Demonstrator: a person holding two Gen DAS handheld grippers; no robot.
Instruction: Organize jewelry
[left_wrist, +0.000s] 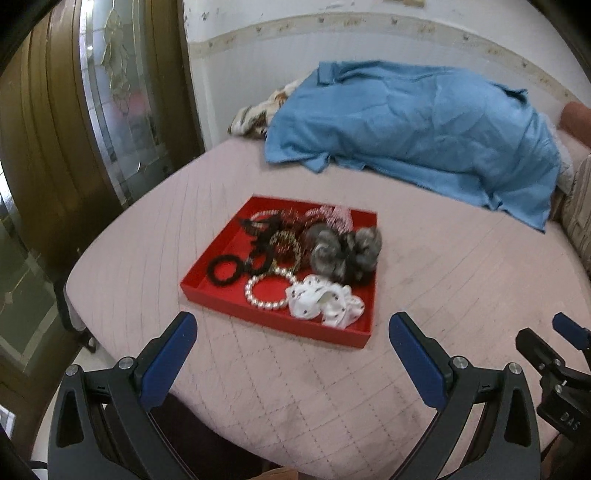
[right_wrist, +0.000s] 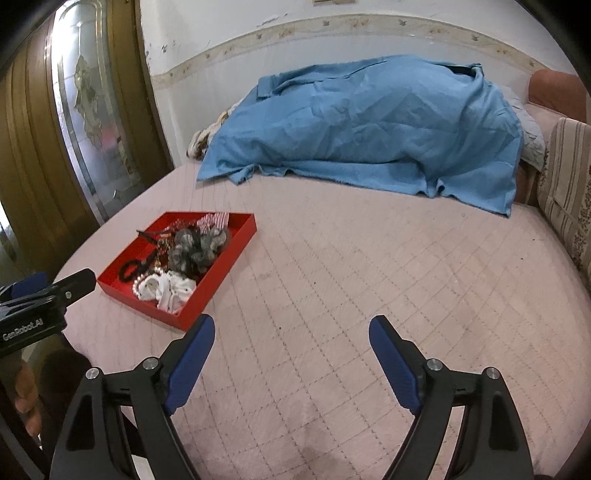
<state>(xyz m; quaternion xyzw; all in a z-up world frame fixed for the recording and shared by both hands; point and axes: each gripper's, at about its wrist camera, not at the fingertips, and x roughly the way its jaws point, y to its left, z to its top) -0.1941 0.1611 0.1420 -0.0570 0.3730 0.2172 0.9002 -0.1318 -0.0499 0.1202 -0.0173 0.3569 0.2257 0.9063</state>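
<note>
A red tray (left_wrist: 207, 284) lies on the pink quilted bed, also in the right wrist view (right_wrist: 221, 275) at left. It holds a pearl bracelet (left_wrist: 255, 297), a white patterned scrunchie (left_wrist: 325, 301), a black hair tie (left_wrist: 221, 271), grey fur scrunchies (left_wrist: 343, 247), a black clip (left_wrist: 258, 229) and beaded pieces. My left gripper (left_wrist: 291, 332) is open and empty, just in front of the tray's near edge. My right gripper (right_wrist: 291, 334) is open and empty over bare quilt to the right of the tray.
A blue cloth (left_wrist: 417, 125) covers a heap at the back of the bed (right_wrist: 369, 266). A wooden door with glass (left_wrist: 110, 110) stands at left. A striped cushion (right_wrist: 565, 184) lies at right. The bed's edge is close in front.
</note>
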